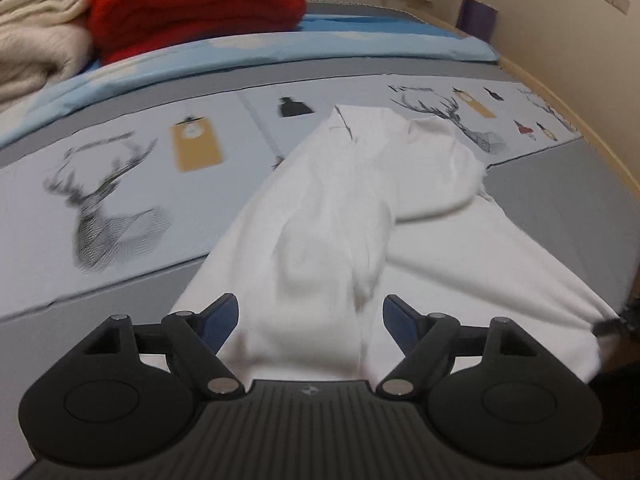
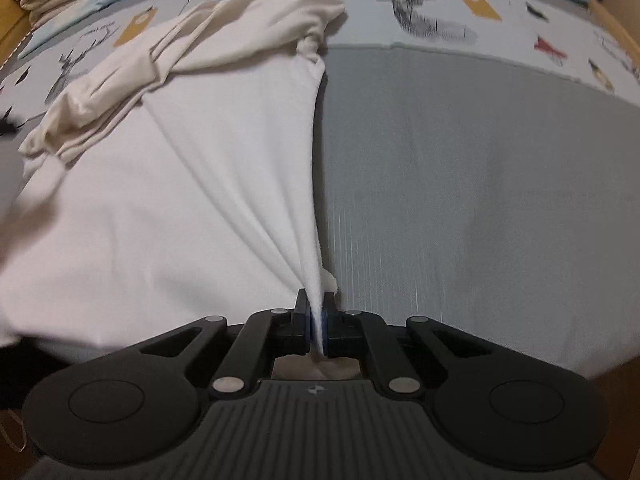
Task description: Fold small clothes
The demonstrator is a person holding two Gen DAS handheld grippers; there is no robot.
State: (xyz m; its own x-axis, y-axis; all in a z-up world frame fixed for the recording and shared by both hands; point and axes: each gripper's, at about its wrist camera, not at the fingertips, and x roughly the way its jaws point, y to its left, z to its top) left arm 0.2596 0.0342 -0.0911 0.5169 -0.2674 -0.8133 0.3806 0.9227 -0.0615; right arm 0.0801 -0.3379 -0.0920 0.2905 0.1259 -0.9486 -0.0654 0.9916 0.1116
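Observation:
A white garment (image 1: 340, 216) lies crumpled on the bed, its sleeves bunched toward the far side. My left gripper (image 1: 310, 318) stands open just above the garment's near edge, and the cloth runs between its blue pads without being pressed. In the right wrist view the same white garment (image 2: 180, 184) spreads to the left, pulled into taut folds. My right gripper (image 2: 319, 320) is shut on the garment's near right corner. That gripper shows as a dark shape at the right edge of the left wrist view, at the stretched corner.
The bed has a grey cover (image 2: 460, 168) and a pale sheet printed with deer heads (image 1: 104, 208). A red folded blanket (image 1: 196, 8) and cream blankets (image 1: 36, 28) are stacked at the far left. A wooden bed edge (image 1: 600, 140) and a wall run along the right.

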